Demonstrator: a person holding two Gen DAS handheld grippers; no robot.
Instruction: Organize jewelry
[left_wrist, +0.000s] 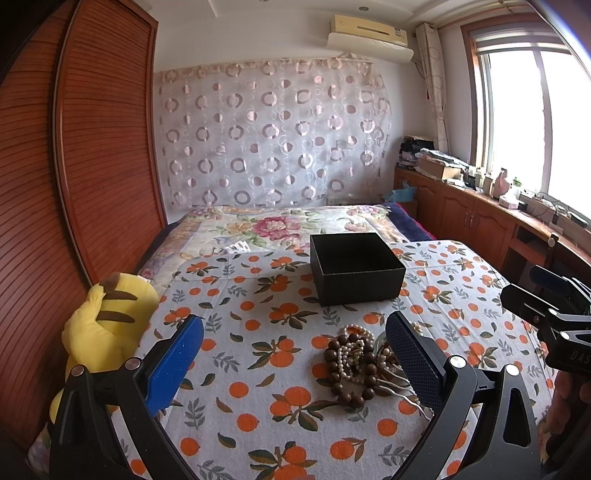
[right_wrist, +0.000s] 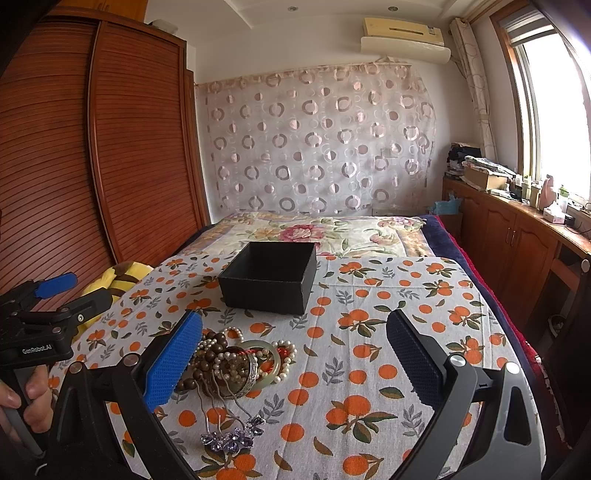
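1. The box (left_wrist: 356, 271) sits open on the orange-print cloth (left_wrist: 258, 406), toward its far edge. As far as either view looks into it, it holds nothing; the near part of its floor is hidden by the front wall, so I cannot be sure.
2. All the jewelry lies in one tangled pile (right_wrist: 240, 363) on the cloth, nearer the cameras than the box and apart from it.
3. In the pile: a brown bead string (left_wrist: 341, 373), pearl strands (right_wrist: 284, 354), a pale green bangle (right_wrist: 275, 363), a silver band (right_wrist: 253, 371) and a purple crystal flower piece (right_wrist: 236, 437) on thin cords trailing toward the camera.
4. The left gripper (left_wrist: 295, 363) hangs over the cloth with its jaws wide apart and nothing between the pads; the pile lies just inside its right finger (left_wrist: 412, 363).
5. The right gripper (right_wrist: 293, 363) is likewise spread wide and empty; the pile lies against the inner side of its left finger (right_wrist: 173, 365).
6. Judgement: the task looks barely begun. Nothing is sorted or boxed, and every piece is left to move.
7. The strands are wound through each other, so lifting one may drag the rest; separating them looks like the main work ahead.
8. A yellow plush (left_wrist: 107, 325) lies at the cloth's left edge, clear of the work.
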